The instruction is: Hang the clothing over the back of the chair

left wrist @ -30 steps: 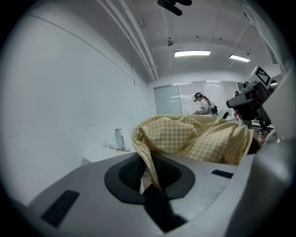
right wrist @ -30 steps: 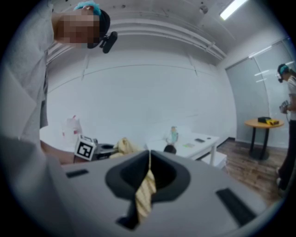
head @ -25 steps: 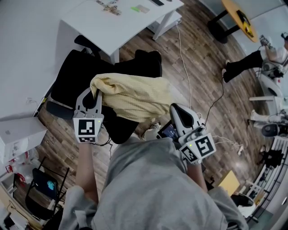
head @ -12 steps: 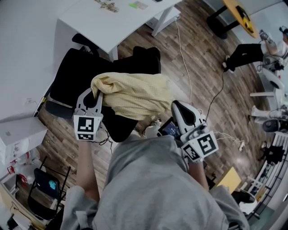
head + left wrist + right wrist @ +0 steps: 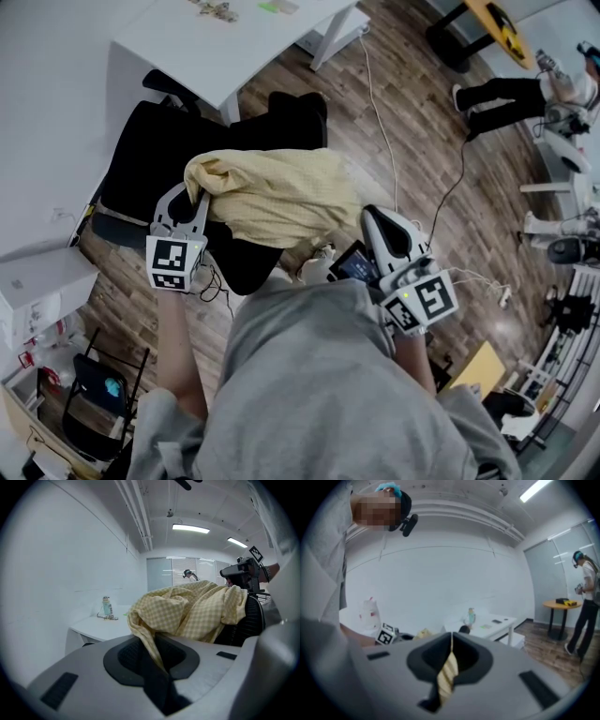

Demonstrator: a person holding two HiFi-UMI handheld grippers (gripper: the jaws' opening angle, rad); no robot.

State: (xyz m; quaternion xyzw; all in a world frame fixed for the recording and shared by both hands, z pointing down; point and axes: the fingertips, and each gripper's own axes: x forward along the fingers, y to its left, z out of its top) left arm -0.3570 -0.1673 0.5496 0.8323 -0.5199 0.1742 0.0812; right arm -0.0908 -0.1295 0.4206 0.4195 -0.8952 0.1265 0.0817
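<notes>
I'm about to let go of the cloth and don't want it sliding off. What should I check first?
1. Cloth lies over chair back: ok.
2. Left gripper freed: not ok; its jaws have just been opening, with cloth between them.
3. Right gripper freed: not ok; shut on a cloth fold.
4. Cloth hangs evenly on both sides: cannot tell.

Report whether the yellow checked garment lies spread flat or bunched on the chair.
Bunched. The garment sits in rumpled folds heaped over the black chair, not smoothed flat.
</notes>
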